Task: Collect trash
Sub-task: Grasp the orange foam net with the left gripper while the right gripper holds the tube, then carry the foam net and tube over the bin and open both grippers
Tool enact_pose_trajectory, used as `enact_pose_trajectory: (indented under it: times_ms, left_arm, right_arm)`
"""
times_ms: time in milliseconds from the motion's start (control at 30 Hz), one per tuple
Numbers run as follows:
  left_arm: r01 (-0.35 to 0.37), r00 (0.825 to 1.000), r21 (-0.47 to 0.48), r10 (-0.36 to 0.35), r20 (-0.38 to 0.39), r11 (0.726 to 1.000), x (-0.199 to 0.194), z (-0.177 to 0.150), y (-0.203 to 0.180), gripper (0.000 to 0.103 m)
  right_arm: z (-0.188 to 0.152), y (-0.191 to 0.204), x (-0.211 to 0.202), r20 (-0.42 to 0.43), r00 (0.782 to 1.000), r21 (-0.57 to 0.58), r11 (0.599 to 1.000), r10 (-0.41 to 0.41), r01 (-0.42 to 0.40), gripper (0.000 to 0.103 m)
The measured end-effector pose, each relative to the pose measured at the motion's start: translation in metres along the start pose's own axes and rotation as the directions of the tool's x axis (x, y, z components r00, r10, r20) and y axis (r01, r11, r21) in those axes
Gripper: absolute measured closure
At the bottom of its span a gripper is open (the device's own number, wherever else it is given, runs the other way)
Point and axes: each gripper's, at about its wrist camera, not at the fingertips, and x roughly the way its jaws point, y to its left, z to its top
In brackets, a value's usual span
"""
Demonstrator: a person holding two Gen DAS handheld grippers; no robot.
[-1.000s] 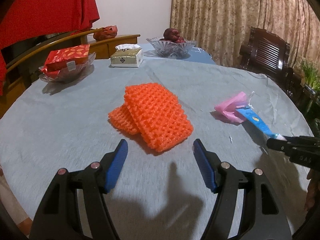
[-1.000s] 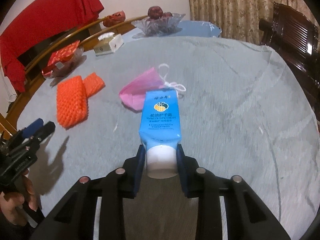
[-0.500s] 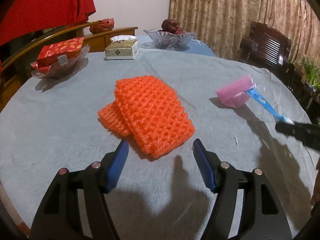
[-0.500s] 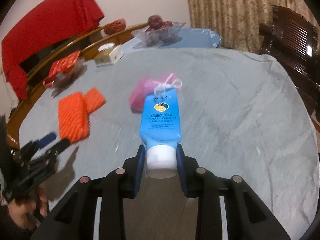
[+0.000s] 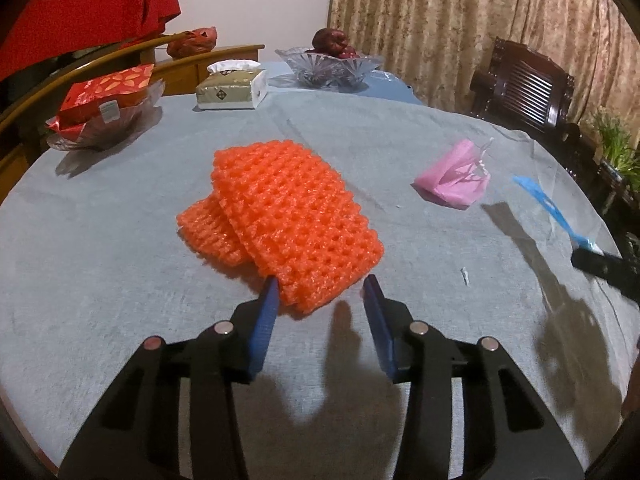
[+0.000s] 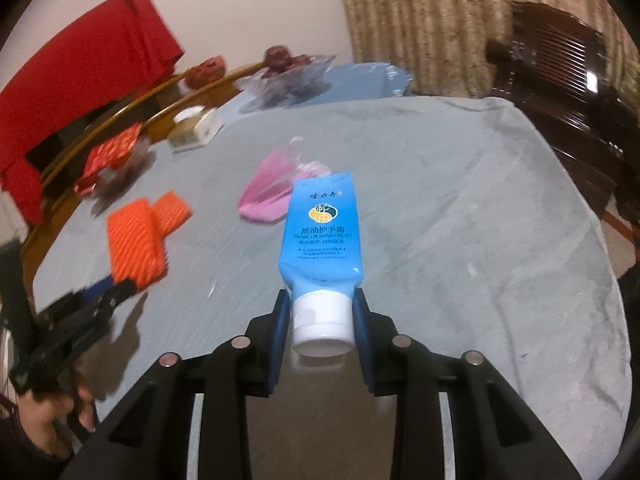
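Two overlapping orange foam fruit nets (image 5: 280,216) lie on the grey tablecloth (image 5: 100,272). My left gripper (image 5: 320,300) is open, its blue fingers on either side of the near end of the larger net. A pink face mask (image 5: 452,180) lies to the right. My right gripper (image 6: 320,316) is shut on the white cap of a blue hand cream tube (image 6: 320,236), held above the table. The tube also shows in the left wrist view (image 5: 548,208). The nets (image 6: 140,236) and mask (image 6: 272,192) show in the right wrist view.
At the back stand a tissue box (image 5: 232,88), a glass bowl of red fruit (image 5: 328,64) and a glass dish with red packets (image 5: 104,112). A dark wooden chair (image 5: 524,92) stands at the right. A small white scrap (image 5: 464,274) lies on the cloth.
My left gripper has moved forward to the orange net and its fingers have narrowed around the net's end. My right gripper has lifted the tube up and away from the mask.
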Motion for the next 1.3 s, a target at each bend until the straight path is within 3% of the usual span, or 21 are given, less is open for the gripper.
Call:
enact_pose_trajectory:
  times_ms: [267,400,567,633,667,700,800,1300]
  left_arm:
    - [0.012,1.0,0.003,-0.012,-0.003,1.0,0.001,0.001,0.0,0.061]
    - [-0.019,0.999,-0.007,0.019,0.026,1.0,-0.006,0.004,-0.001,0.057]
    - [-0.064,0.998,-0.037,0.063,-0.016,0.997,0.002,0.011,0.0,0.057]
    - [-0.078,0.997,-0.033,0.077,-0.03,0.996,0.004,0.014,-0.002,0.062]
    - [-0.081,0.996,-0.029,0.08,-0.046,0.996,0.008,0.014,-0.003,0.077]
    - [-0.085,0.995,-0.027,0.083,-0.054,0.996,0.01,0.014,-0.003,0.082]
    - [-0.083,0.995,-0.017,0.082,-0.053,0.996,0.01,0.012,-0.005,0.089]
    - [-0.053,0.999,-0.009,0.053,0.003,0.999,-0.033,0.001,-0.016,0.093]
  right_arm:
    - [0.012,-0.008,0.017,-0.013,1.0,-0.01,1.0,-0.02,0.02,0.072]
    - [0.014,-0.01,0.021,-0.014,1.0,-0.017,1.0,-0.021,0.021,0.072]
    - [0.018,-0.011,0.025,-0.014,1.0,-0.02,1.0,-0.018,0.018,0.072]
    - [0.018,-0.01,0.026,-0.016,1.0,-0.023,1.0,-0.013,0.013,0.072]
    - [0.018,-0.009,0.026,-0.016,1.0,-0.025,1.0,-0.013,0.012,0.072]
    - [0.018,-0.009,0.027,-0.017,1.0,-0.026,1.0,-0.012,0.011,0.072]
    - [0.018,-0.009,0.027,-0.021,1.0,-0.025,1.0,-0.011,0.011,0.072]
    - [0.02,-0.006,0.005,0.004,1.0,-0.019,1.0,-0.007,0.008,0.072]
